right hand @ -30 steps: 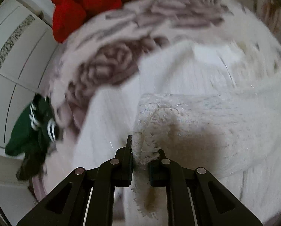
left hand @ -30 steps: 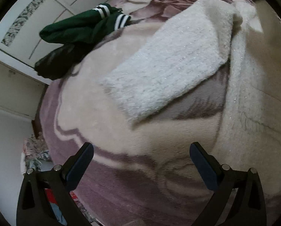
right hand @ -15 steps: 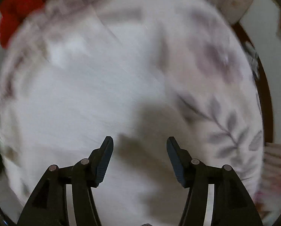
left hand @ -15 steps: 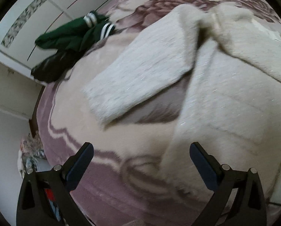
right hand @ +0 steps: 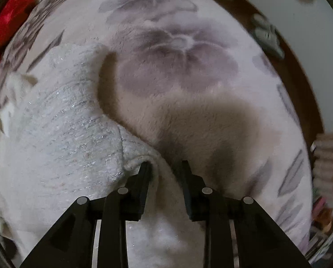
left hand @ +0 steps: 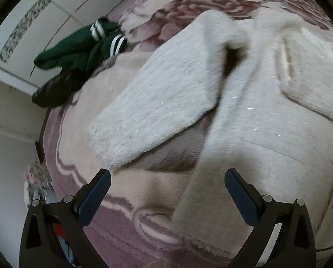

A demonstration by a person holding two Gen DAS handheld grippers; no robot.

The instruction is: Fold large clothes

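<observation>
A large fluffy white sweater lies spread on a bed blanket. Its left sleeve stretches out to the left, and another part is folded across the body at the right. My left gripper is open and empty, held above the blanket near the sweater's lower left edge. In the right wrist view the sweater fills the left side. My right gripper is open, low over the sweater's edge, with a fold of the fabric between its fingers.
The bed has a pink and mauve flowered blanket. A dark green garment with white stripes lies at the far left, a red garment at the far end. The bed's wooden edge and stacked items are at the right.
My right gripper let go of the sweater part that it held, opened, swung right and came down at the sweater's right edge. My left gripper stayed open; the sweater came further into its view.
</observation>
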